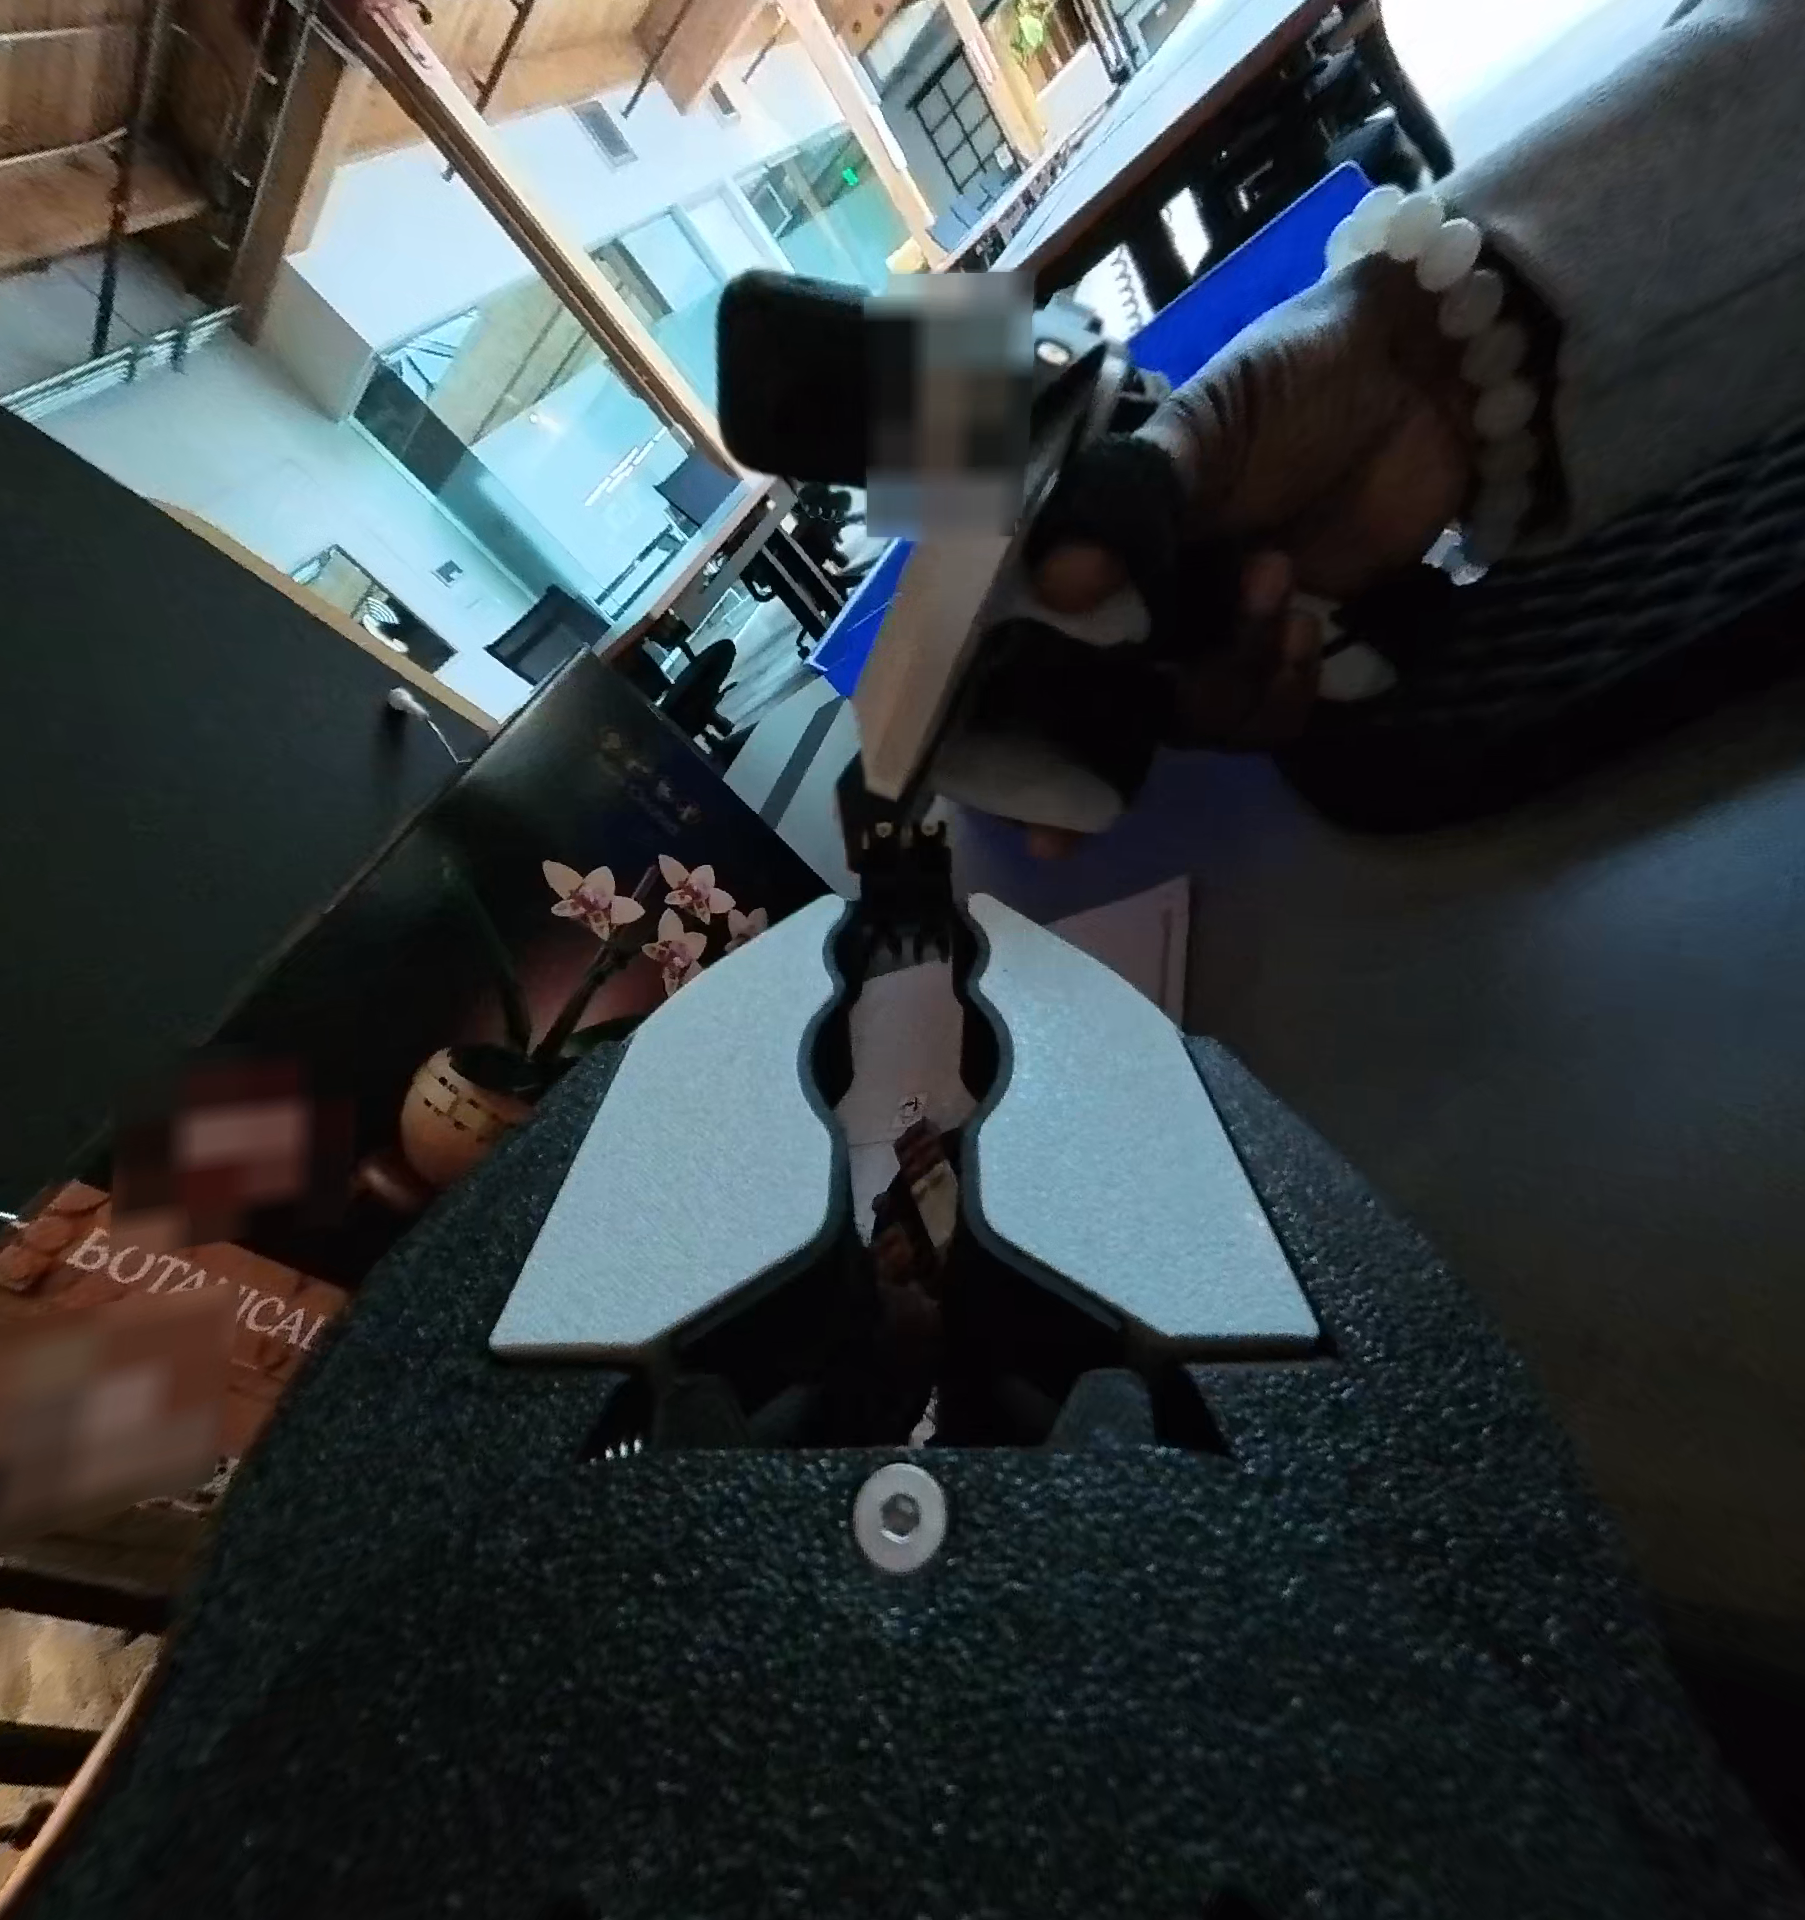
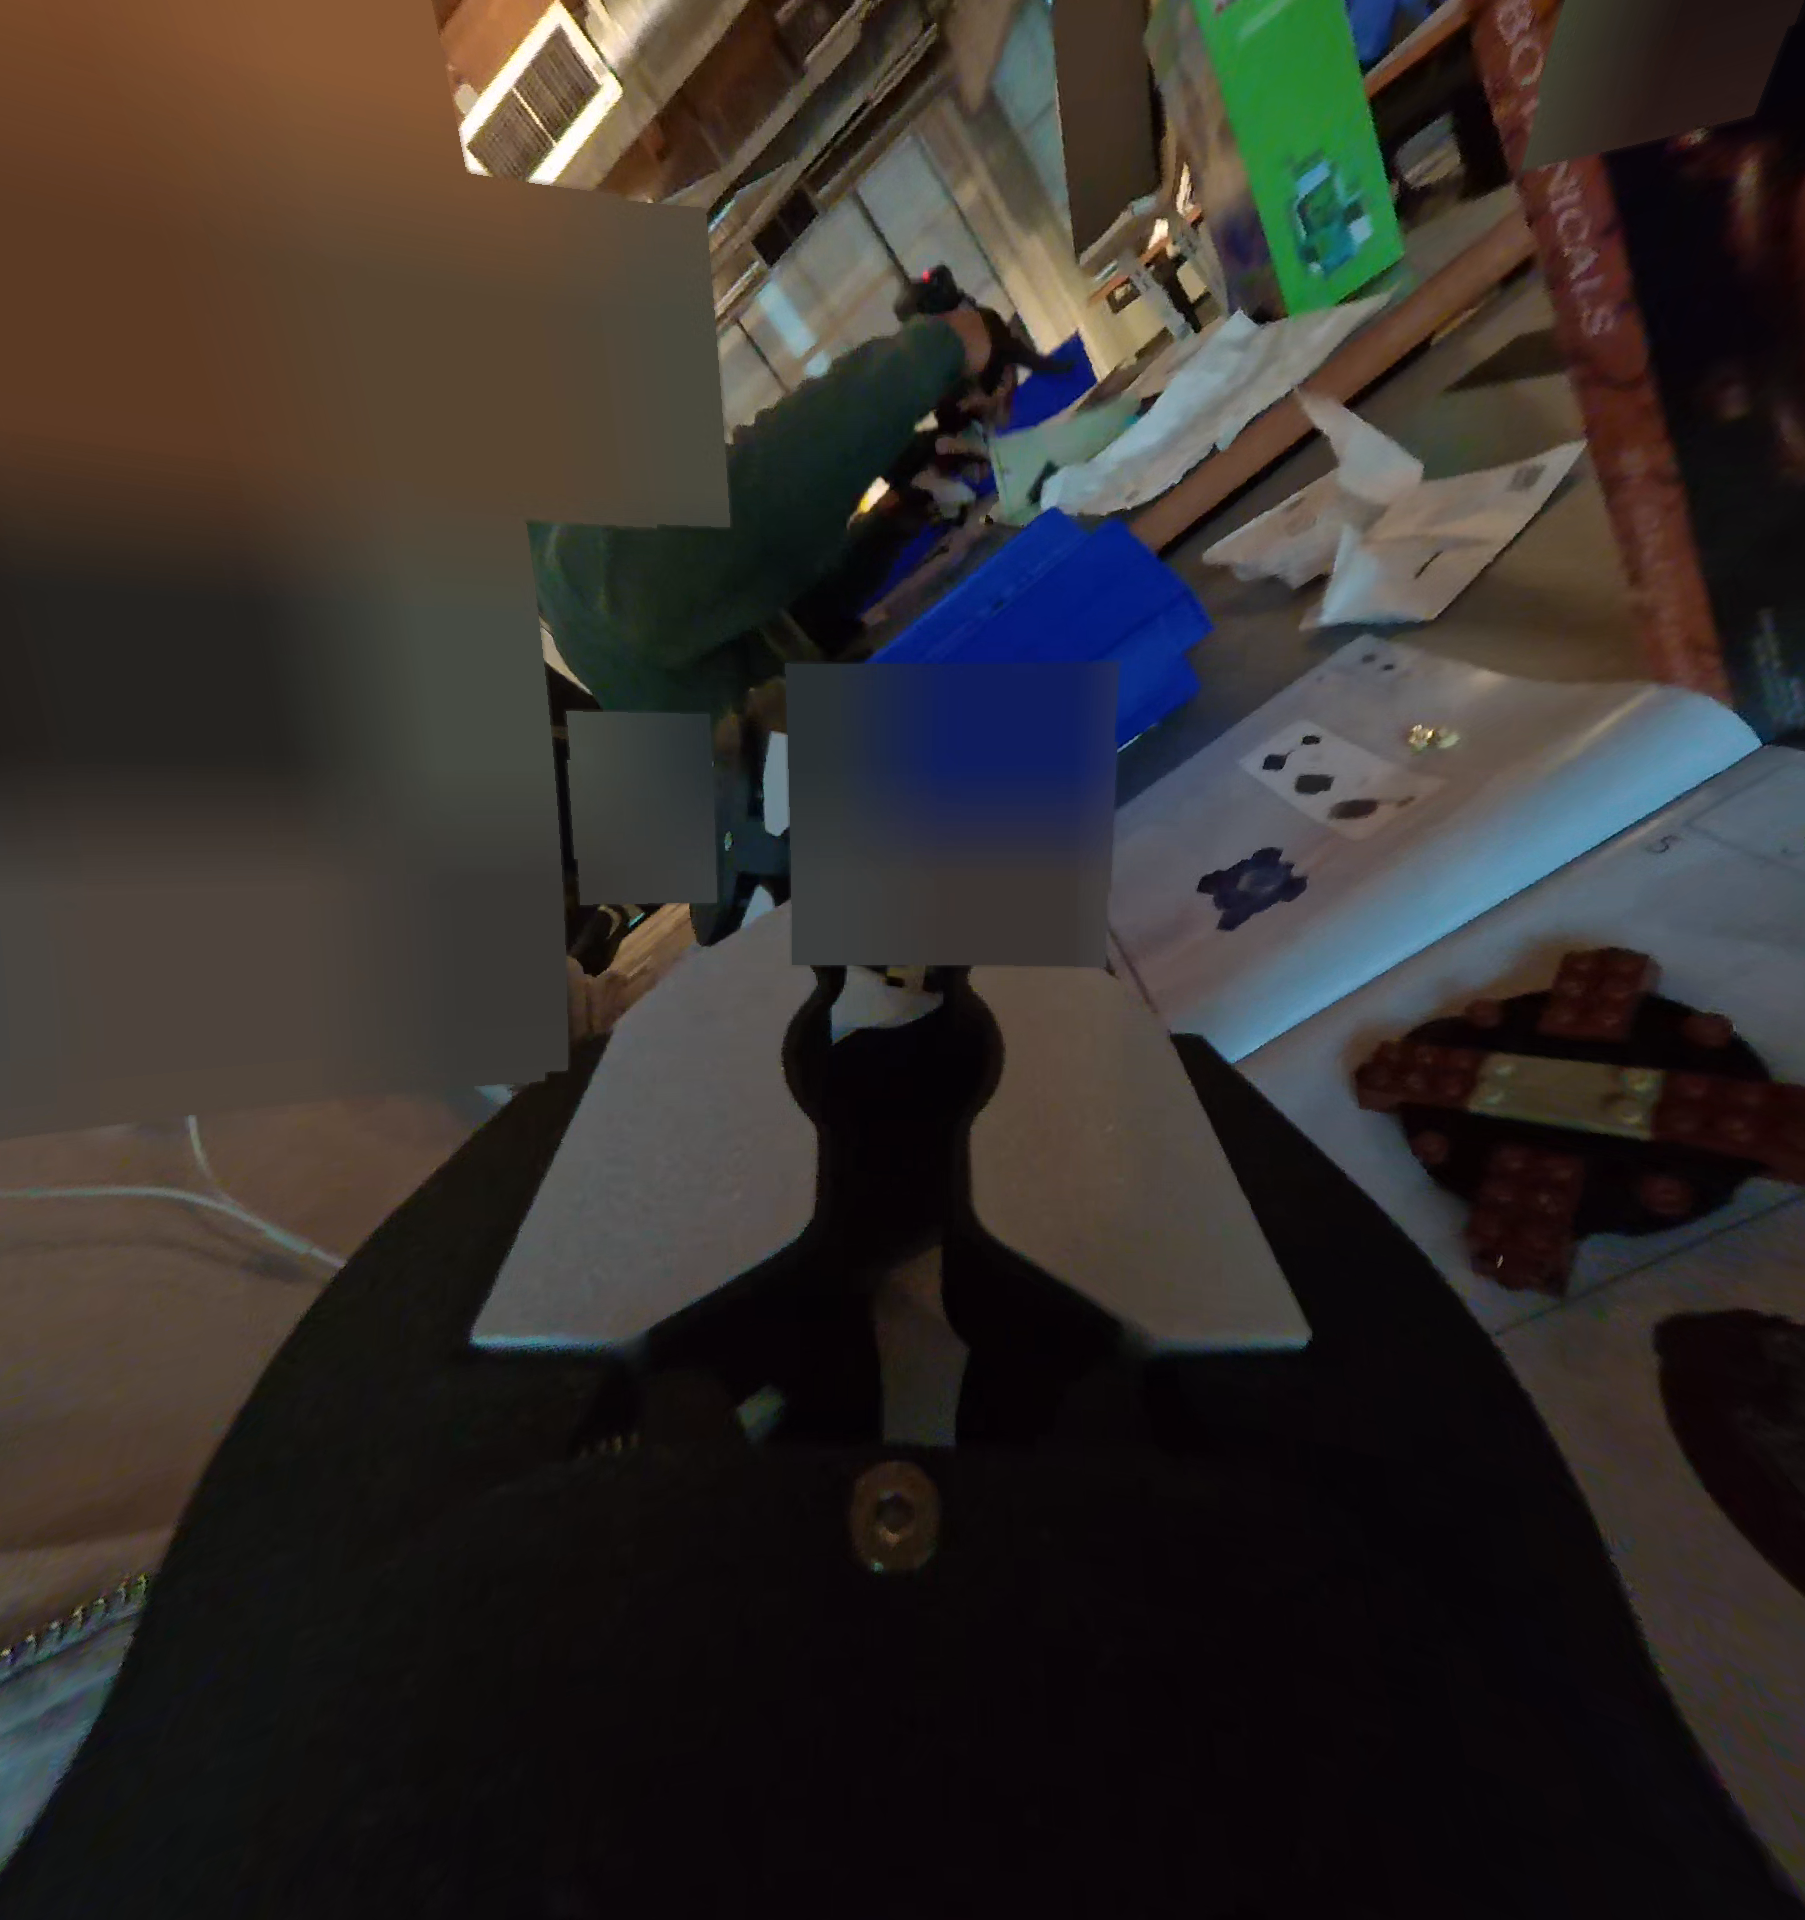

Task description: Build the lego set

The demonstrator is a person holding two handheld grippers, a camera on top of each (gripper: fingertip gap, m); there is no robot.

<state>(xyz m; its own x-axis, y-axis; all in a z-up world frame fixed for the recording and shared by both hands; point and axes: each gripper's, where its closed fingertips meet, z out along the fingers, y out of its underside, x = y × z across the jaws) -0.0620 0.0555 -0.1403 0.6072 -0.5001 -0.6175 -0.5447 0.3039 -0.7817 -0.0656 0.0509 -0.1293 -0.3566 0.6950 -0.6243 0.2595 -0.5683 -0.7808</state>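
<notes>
Closest to me, the left tongs (image 1: 903, 997), black with silver plates, stood a narrow way apart. Something pale showed in the slot between them, but I could not tell whether the pads pressed on it. Straight above their tips the right tongs (image 1: 903, 894) came down, slim and black, their points almost meeting the left pair. Blur kept me from judging whether that pair was apart or together, and a masked patch hid the tips in their own view (image 2: 882, 997). A hand (image 1: 1324, 416) wearing a bracelet of white beads (image 1: 1480, 312) gripped the right tool's handle.

Just to the right of the right tongs lay an open white instruction booklet (image 2: 1345, 831) on the grey surface (image 2: 1262, 613). On its near page sat a cross of brown bricks on a round black base (image 2: 1563, 1101), with a shiny metal plate at its middle.

Left of the left tongs a tall dark box printed with pink orchids (image 1: 607, 904) stood tilted in the view. Farther back were crumpled white paper bags (image 2: 1376, 488) and stacked blue plastic bins (image 2: 1033, 623). Beyond those a person in a dark green sleeve (image 2: 825, 436) bent over another surface, with an upright bright green box (image 2: 1293, 156) farther off.
</notes>
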